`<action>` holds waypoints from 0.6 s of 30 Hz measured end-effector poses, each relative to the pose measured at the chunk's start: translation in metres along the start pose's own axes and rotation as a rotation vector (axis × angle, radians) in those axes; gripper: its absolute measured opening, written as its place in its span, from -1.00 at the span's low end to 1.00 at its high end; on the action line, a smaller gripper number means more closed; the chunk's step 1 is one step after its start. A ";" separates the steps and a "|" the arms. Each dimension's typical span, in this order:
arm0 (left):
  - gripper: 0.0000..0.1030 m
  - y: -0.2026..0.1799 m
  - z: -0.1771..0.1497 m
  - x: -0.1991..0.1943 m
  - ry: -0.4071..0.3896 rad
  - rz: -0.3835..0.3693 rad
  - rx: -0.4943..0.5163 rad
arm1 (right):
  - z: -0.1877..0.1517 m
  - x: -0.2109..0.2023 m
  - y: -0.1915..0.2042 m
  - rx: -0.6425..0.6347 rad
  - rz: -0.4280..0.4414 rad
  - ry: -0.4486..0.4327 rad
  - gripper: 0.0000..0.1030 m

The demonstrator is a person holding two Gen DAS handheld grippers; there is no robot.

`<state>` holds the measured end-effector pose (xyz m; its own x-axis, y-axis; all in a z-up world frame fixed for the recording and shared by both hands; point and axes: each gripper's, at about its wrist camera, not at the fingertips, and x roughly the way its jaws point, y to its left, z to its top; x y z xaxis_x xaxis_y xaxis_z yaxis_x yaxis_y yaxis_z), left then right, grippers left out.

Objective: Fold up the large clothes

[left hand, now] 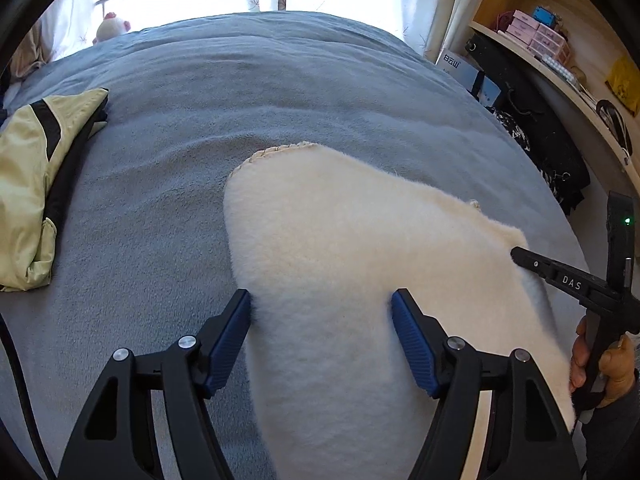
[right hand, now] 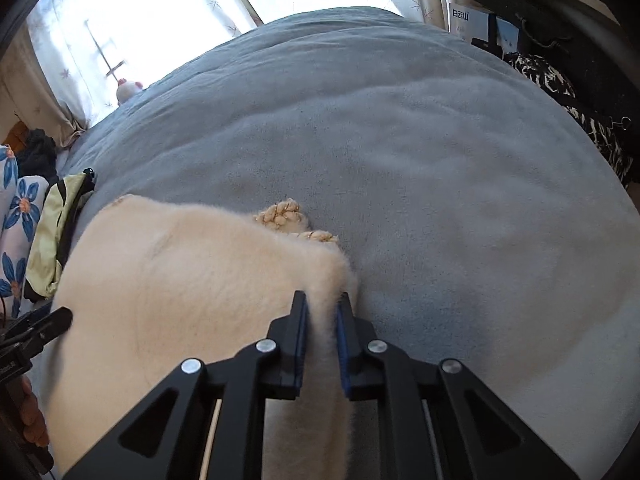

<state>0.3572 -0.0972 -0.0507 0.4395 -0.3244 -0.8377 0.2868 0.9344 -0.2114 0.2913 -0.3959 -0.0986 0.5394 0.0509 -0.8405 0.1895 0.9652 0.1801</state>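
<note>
A cream fleece garment [left hand: 340, 240] lies flat on the grey-blue bed cover [left hand: 240, 100]. My left gripper [left hand: 320, 300] points down at its left part, jaws wide apart; the fleece lies between the blue pads [left hand: 408, 332], which straddle it without pinching. In the right wrist view the same garment [right hand: 180, 280] shows braided trim [right hand: 280, 212] at its far edge. My right gripper [right hand: 322, 300] is shut on a raised fold of the garment's right edge. The right gripper [left hand: 560, 276] also shows at the right of the left wrist view, held by a hand.
A yellow-green jacket [left hand: 32, 168] with black stripes lies bunched at the bed's left side. Wooden shelves [left hand: 560, 40] and dark bags [left hand: 532, 120] stand along the right. A plush toy [left hand: 112, 26] sits by the curtained window. Floral bedding [right hand: 16, 220] is at far left.
</note>
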 end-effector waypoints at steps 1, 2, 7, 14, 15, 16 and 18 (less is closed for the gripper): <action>0.36 0.000 0.001 -0.001 0.005 0.001 -0.006 | 0.002 -0.003 -0.001 0.001 0.005 0.005 -0.71; 0.36 0.000 0.003 -0.001 0.009 0.002 -0.010 | 0.003 -0.006 -0.001 0.008 0.011 0.014 -0.67; 0.36 -0.008 -0.001 -0.029 -0.015 0.042 0.027 | 0.000 -0.051 0.012 0.001 -0.001 -0.008 -0.59; -0.16 -0.029 -0.033 -0.065 0.011 -0.076 0.057 | -0.048 -0.091 0.062 -0.157 0.133 0.016 -0.59; -0.37 -0.031 -0.039 -0.064 0.039 -0.093 0.058 | -0.057 -0.089 0.065 -0.171 0.144 0.038 -0.59; -0.40 -0.033 -0.046 -0.063 0.056 -0.097 0.060 | -0.065 -0.087 0.067 -0.182 0.140 0.049 -0.59; -0.40 -0.034 -0.057 -0.069 0.024 -0.069 0.094 | -0.078 -0.081 0.063 -0.206 0.087 0.063 -0.59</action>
<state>0.2684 -0.0986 -0.0148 0.3960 -0.3828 -0.8346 0.3950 0.8916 -0.2215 0.1955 -0.3192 -0.0590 0.4929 0.1462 -0.8577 -0.0305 0.9881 0.1509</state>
